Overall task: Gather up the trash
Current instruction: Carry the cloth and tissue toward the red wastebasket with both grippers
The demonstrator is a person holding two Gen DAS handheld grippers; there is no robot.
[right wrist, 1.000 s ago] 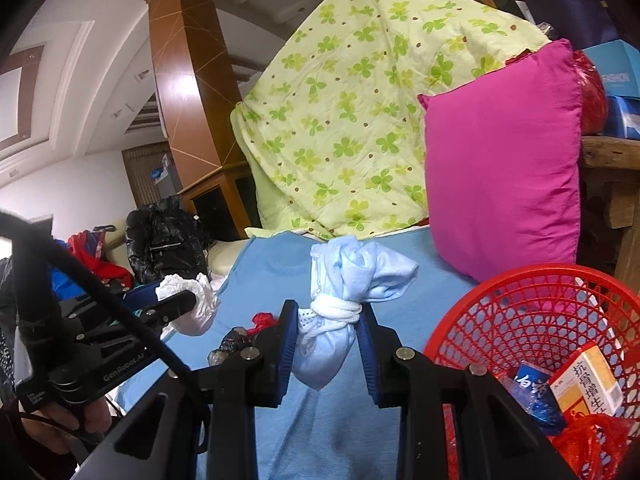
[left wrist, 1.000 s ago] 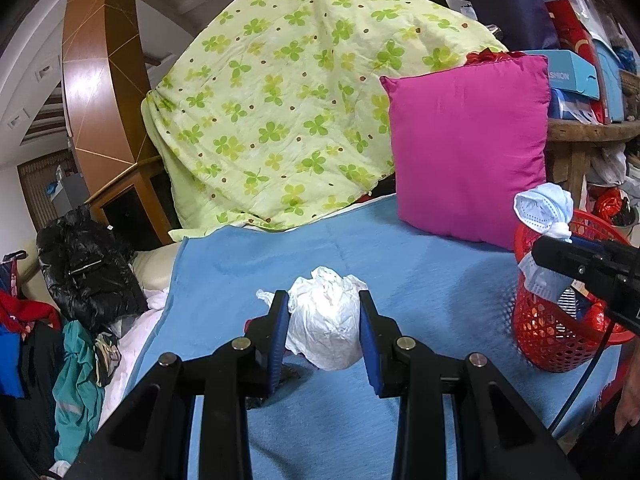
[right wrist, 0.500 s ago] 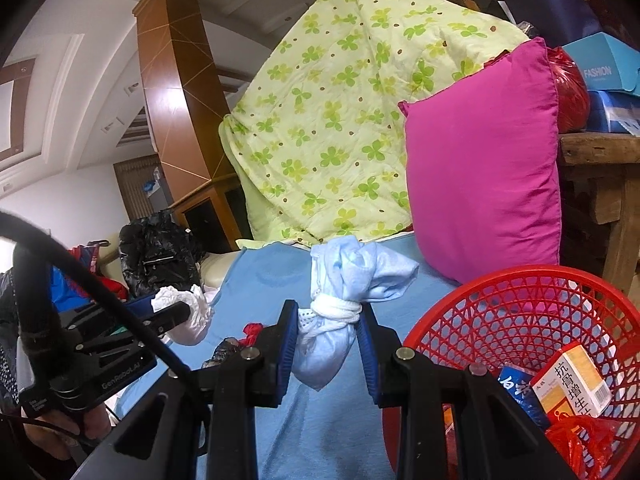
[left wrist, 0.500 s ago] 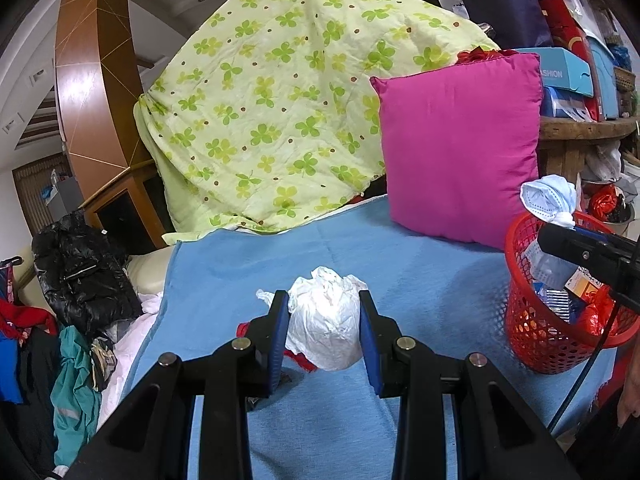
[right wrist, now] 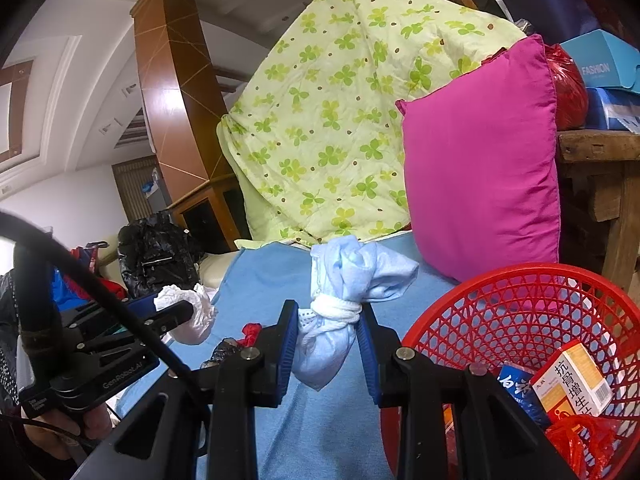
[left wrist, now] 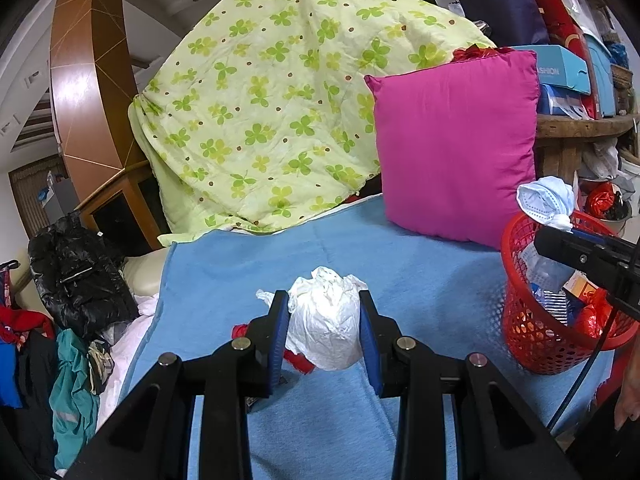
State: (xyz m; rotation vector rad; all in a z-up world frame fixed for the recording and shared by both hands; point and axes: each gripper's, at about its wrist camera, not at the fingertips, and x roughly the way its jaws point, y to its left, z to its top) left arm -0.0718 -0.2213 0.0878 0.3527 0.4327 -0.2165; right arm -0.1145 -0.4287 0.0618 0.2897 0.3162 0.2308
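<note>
My left gripper (left wrist: 324, 322) is shut on a crumpled white tissue wad (left wrist: 326, 326) and holds it above the blue blanket (left wrist: 420, 264). My right gripper (right wrist: 327, 338) is shut on a knotted light-blue face mask bundle (right wrist: 340, 292), held just left of the red mesh basket (right wrist: 500, 312). The basket (left wrist: 532, 332) holds a medicine box (right wrist: 572, 380), a blue packet and red plastic. In the left wrist view the right gripper with the mask bundle (left wrist: 544, 200) hangs over the basket's rim. A red scrap (right wrist: 251, 330) lies on the blanket under the left gripper.
A magenta pillow (left wrist: 456, 144) leans behind the basket. A green clover quilt (left wrist: 272, 120) is draped at the back. A black bag (left wrist: 76, 276) and clothes lie off the blanket's left edge. A wooden shelf (right wrist: 600, 148) with boxes stands on the right.
Both grippers keep their hold. The right gripper with the mask bundle has moved closer to the basket and over its rim. The left gripper has shifted slightly.
</note>
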